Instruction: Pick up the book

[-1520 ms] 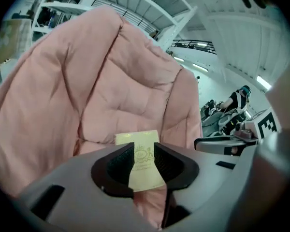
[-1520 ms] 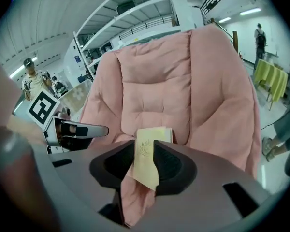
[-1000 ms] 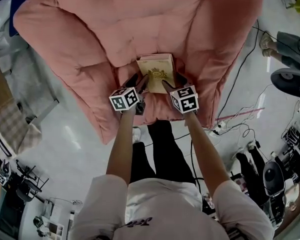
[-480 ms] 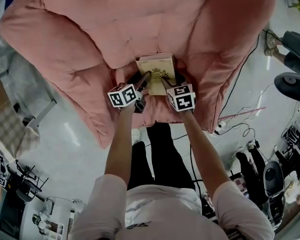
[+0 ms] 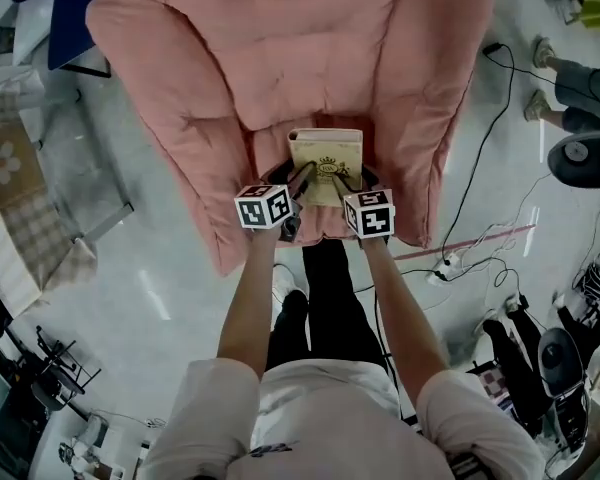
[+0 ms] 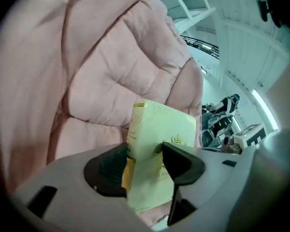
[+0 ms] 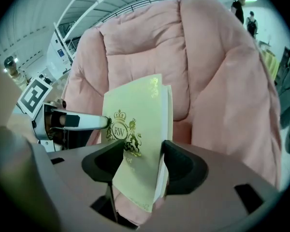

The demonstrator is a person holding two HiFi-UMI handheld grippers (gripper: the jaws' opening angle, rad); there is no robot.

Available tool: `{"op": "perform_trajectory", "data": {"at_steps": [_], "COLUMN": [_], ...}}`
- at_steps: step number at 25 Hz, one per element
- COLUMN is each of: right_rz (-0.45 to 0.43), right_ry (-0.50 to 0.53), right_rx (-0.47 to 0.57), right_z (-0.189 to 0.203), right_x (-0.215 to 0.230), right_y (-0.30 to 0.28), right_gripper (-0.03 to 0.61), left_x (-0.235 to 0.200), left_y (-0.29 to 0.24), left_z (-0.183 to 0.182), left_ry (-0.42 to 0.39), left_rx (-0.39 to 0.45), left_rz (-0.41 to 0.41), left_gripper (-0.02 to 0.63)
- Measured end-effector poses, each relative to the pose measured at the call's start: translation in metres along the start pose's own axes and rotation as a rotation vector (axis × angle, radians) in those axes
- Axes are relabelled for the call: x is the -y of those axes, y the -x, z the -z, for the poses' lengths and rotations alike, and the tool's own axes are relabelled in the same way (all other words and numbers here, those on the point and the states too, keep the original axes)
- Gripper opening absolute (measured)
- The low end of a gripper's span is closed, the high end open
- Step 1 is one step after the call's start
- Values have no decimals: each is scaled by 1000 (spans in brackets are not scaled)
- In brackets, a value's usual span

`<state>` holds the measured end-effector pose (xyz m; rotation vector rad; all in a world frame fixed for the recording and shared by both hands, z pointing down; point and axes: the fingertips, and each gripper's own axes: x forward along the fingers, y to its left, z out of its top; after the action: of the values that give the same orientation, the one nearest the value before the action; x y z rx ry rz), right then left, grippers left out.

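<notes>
Cream book (image 5: 326,156), arms (image 5: 248,298) outstretched, side by side

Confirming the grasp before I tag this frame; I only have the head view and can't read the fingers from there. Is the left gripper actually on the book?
Observer: Yes. The left gripper view shows the left gripper closing with the book between its fingers, one on the spine, one on the cover.
Operator: And the right?
Observer: The right gripper is closing too, with the book between its fingers: one presses the crested cover, the other the page edge.
</notes>
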<state>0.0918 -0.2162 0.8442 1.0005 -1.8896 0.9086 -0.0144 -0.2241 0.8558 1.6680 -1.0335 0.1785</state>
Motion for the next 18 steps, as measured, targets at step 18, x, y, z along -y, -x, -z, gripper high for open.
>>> {"op": "perform_trajectory", "data": {"at_steps": [18], "right_rz": [41], "right_ry": [34], "right_rx": [423], "right_z": [-46], "right_x": [-128], "right_y": [257], "right_gripper": [258], "left_x": [188], "left_y": [236], "left_z": [-47], "left_ry": [-351], "left_rx": [257], "left_rz": [39], "left_gripper": [230]}}
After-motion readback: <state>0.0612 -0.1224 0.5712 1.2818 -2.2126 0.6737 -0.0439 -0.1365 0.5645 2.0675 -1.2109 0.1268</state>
